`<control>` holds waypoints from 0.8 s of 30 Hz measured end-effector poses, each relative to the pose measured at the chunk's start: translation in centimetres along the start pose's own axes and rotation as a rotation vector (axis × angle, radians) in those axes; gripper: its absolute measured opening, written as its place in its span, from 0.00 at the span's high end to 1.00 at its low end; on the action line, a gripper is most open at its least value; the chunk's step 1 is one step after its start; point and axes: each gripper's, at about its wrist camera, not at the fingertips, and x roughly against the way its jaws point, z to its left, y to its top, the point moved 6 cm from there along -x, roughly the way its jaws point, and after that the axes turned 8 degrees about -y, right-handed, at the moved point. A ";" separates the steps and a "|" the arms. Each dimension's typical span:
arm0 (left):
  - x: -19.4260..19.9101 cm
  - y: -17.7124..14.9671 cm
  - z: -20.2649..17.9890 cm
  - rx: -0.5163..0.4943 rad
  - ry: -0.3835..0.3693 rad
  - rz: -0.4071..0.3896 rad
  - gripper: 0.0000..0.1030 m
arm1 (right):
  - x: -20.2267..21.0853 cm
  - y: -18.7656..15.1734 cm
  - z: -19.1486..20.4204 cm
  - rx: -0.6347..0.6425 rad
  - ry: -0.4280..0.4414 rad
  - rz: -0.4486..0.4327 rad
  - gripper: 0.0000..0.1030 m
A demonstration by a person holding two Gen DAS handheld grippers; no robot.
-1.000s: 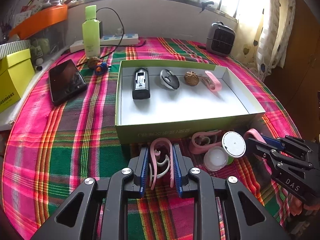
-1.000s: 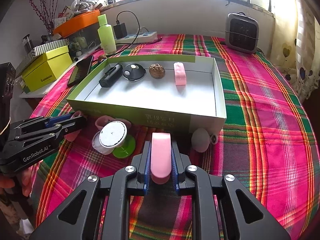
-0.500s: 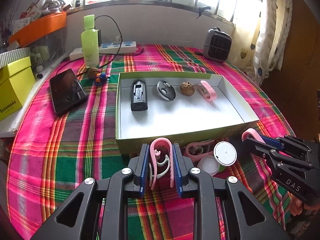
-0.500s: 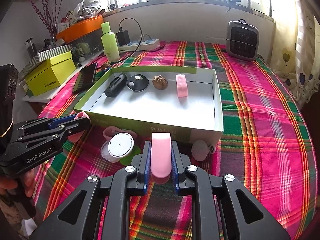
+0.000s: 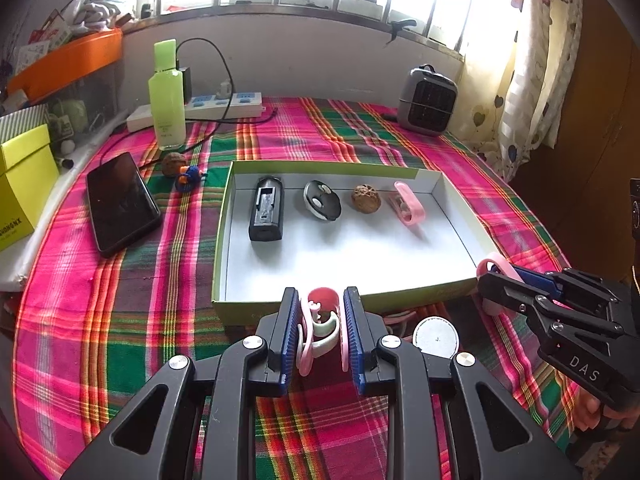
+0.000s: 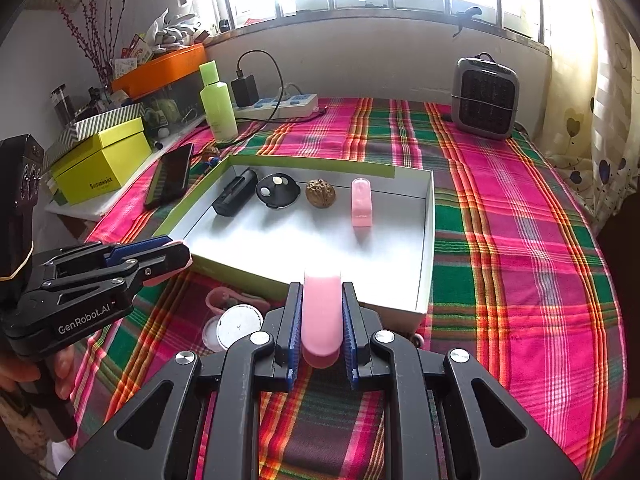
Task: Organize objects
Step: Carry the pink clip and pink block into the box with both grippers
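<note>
Carrying two pink clips toward the box [image 5: 224, 236]

Left gripper [image 5: 321, 330] and right gripper [image 6: 321, 320] each pinch a pink clip (fingers clamped); next, release inside.

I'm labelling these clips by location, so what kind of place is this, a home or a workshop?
Most likely a lived-in room at home. A plaid tablecloth covers the table under a window with patterned curtains, and a small space heater, a power strip and a phone sit around.
</note>
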 end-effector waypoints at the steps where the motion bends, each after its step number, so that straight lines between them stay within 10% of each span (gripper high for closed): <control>1: -0.1 0.0 0.1 0.004 0.001 0.003 0.80 | 0.0 0.1 0.0 -0.001 -0.002 0.000 0.82; 24: -1.8 3.3 -0.3 -0.015 -0.007 -0.021 0.80 | -1.9 3.0 -2.0 -0.025 -0.035 0.000 0.82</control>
